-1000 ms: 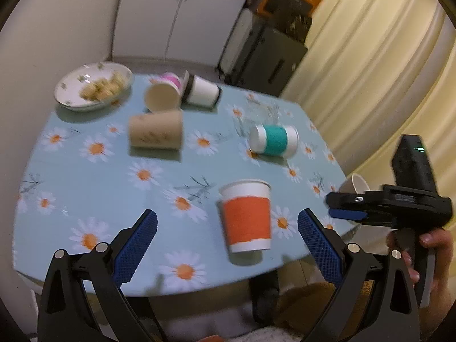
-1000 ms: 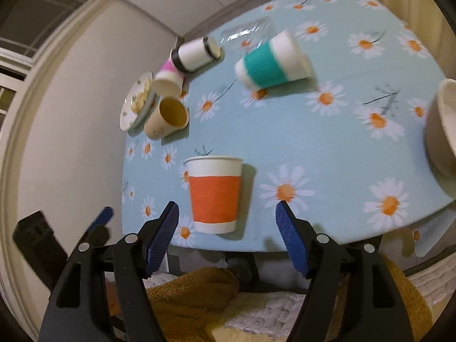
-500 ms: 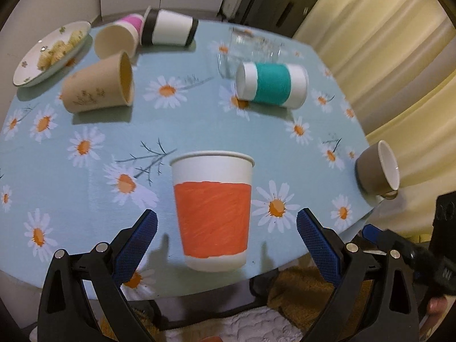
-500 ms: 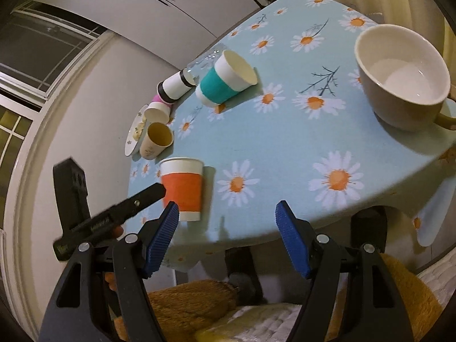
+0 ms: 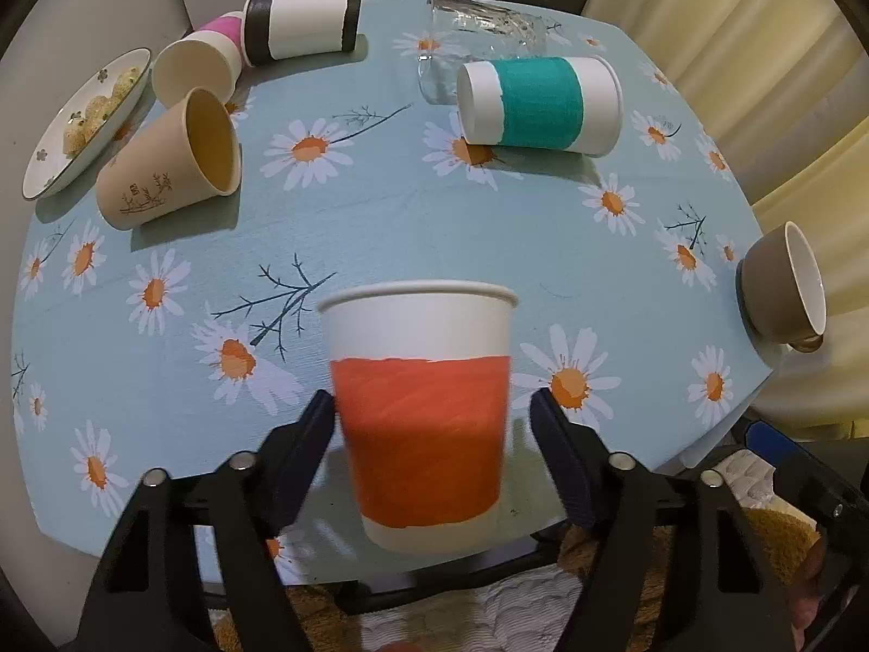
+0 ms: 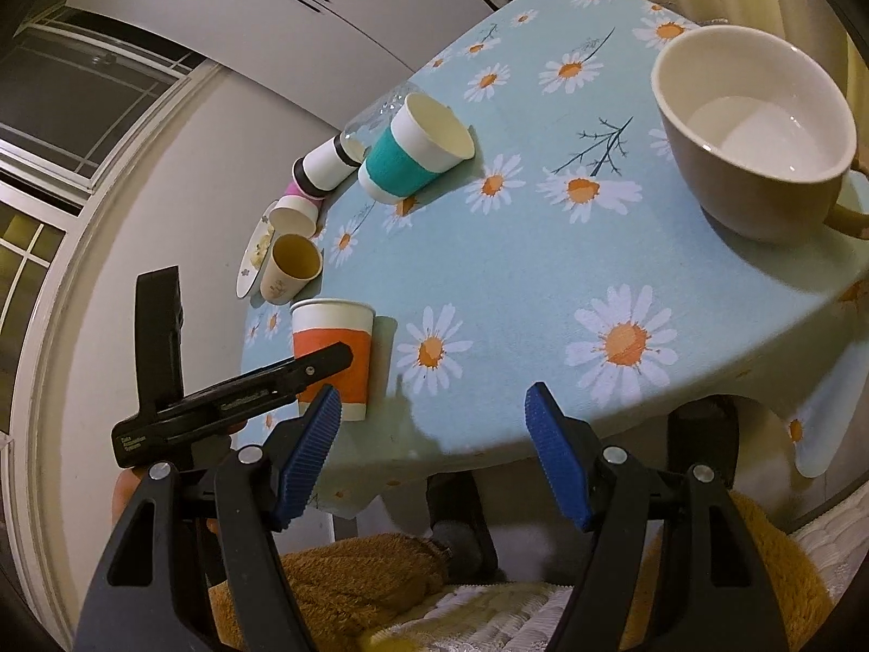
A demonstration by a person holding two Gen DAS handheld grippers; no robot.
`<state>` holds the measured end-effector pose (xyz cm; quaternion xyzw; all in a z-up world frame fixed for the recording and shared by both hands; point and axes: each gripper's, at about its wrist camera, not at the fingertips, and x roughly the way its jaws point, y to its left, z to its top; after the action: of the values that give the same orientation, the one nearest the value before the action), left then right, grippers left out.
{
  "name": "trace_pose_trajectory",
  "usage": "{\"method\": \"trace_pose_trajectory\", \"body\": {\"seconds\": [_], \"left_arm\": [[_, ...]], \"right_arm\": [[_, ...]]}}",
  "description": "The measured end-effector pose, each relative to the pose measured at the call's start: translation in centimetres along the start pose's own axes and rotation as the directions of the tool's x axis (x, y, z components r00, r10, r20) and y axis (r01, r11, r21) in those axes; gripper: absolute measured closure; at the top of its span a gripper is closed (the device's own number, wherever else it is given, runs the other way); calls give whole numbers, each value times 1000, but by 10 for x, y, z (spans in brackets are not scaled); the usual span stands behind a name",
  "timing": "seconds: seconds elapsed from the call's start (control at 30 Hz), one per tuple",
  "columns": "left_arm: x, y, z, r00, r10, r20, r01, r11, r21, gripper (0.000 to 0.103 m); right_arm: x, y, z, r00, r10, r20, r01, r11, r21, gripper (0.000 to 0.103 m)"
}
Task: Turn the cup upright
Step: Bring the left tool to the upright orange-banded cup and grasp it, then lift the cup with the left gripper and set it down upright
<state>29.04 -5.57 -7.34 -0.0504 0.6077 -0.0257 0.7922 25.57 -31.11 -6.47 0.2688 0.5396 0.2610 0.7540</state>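
left fingers [image 5: 317,432]: set wide apart on either side of the orange cup [image 5: 421,407]; the left pad lies at the cup wall, the right pad just beside it, and a firm grip is not shown, so the fingers are read as released, not clamped.
left gripper [image 5: 429,434]: lined up on the orange band, low on the cup, near the table edge.
orange cup: standing mouth up at the near edge of the table [image 5: 380,201]; judged already upright, so no flip is needed here.
right fingers [image 6: 312,448]: spread wide with nothing between them.
right gripper [image 6: 434,453]: held off the near table edge, facing the brown mug [image 6: 755,146], which is well apart from it.
cups left lying: the teal cup [image 5: 537,103], the tan cup [image 5: 174,163], the black and white cup [image 5: 301,24], the pink cup [image 5: 203,60] and a glass [image 5: 478,22] are seen on their sides farther back.
step in hand: judged to be a settling or letting go of the orange cup by the left gripper, or a fresh grip; which one cannot be told.
how it is done well: the pads should be kept level on the band and parted evenly, and the gripper drawn straight back, so the light paper wall is not dragged or tipped off the edge.
risk: the cup stands close to the table edge and could be knocked off by a sideways nudge.
plate [image 5: 49,163]: at the far left with food on it, best kept clear of.
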Motion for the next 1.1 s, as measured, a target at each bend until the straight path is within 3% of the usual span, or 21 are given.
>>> {"method": "trace_pose_trajectory", "body": {"seconds": [0.37, 0.53, 0.67, 0.77, 0.87, 0.97, 1.1], "left_arm": [[-3, 0, -1, 1000, 9, 16, -9, 1000, 2, 40], [-16, 3, -5, 995, 3, 95, -2, 1000, -4, 41], [-31, 2, -15, 978, 30, 206, -31, 1000, -1, 41], [-43, 2, -27, 951, 37, 305, -37, 999, -6, 41], [-53, 6, -40, 910, 39, 413, -26, 999, -37, 41], [-60, 7, -55, 842, 71, 535, -40, 997, -70, 41], [-58, 11, -70, 777, 82, 624, -12, 993, -115, 41]], "right_arm": [[7, 2, -3, 1000, 6, -20, -7, 1000, -15, 33], [7, 5, -4, 1000, 6, -14, -6, 1000, -27, 33], [7, 7, -5, 1000, 21, -13, -21, 999, -37, 33], [3, 9, -5, 1000, 15, 5, -15, 999, -49, 33], [1, 11, -5, 1000, 27, 6, -27, 998, -58, 33], [1, 13, -5, 999, 34, 0, -34, 997, -69, 33], [2, 14, -8, 999, 39, -10, -39, 996, -82, 33]]}}
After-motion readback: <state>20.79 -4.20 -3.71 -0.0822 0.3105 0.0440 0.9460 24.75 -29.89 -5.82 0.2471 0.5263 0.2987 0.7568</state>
